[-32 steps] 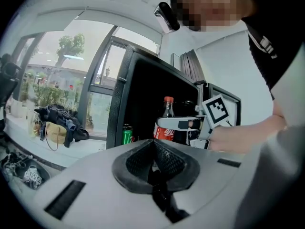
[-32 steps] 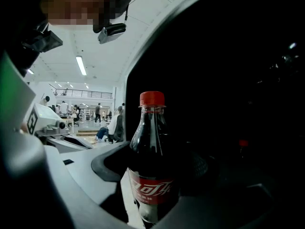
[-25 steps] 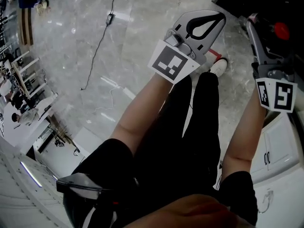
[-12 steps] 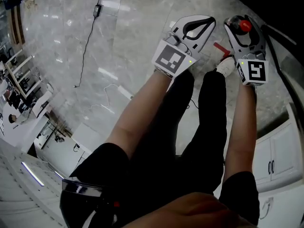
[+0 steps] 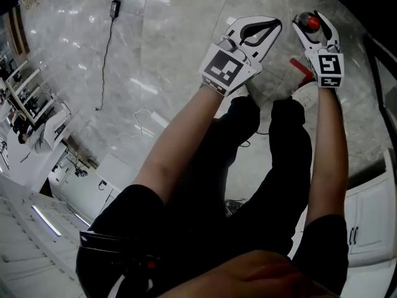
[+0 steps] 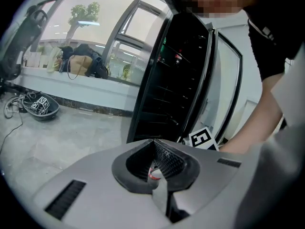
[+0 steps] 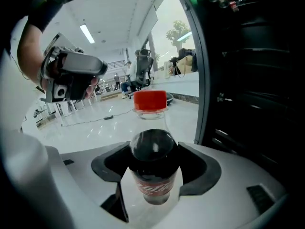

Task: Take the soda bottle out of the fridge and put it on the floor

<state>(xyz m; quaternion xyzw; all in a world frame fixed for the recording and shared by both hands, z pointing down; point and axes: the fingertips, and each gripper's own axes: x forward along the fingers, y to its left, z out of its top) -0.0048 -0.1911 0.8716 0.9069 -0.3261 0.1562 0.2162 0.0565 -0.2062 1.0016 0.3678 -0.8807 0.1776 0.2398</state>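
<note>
The soda bottle [image 7: 153, 161] has a red cap [image 7: 149, 100], dark cola and a red label. It stands upright between the jaws of my right gripper [image 7: 155, 173], which is shut on its body. In the head view the red cap [image 5: 314, 22] pokes out of the right gripper [image 5: 308, 23], held over the grey marble floor [image 5: 173, 48] ahead of the person's feet. To its left my left gripper [image 5: 259, 31] is shut with nothing in it; its jaws [image 6: 155, 168] meet at the tips. The black fridge [image 7: 248, 66] stands open just right of the bottle.
The fridge's door [image 6: 176, 80] stands ajar near the left gripper. A black cable [image 5: 102, 61] trails over the floor at the left. White cabinets [image 5: 372, 210] lie at the right. The person's legs and a white shoe [image 5: 307, 93] are below the grippers.
The right gripper has carried the bottle from the fridge side leftward and forward, over the floor, close beside the left gripper. The left gripper has hardly moved.
</note>
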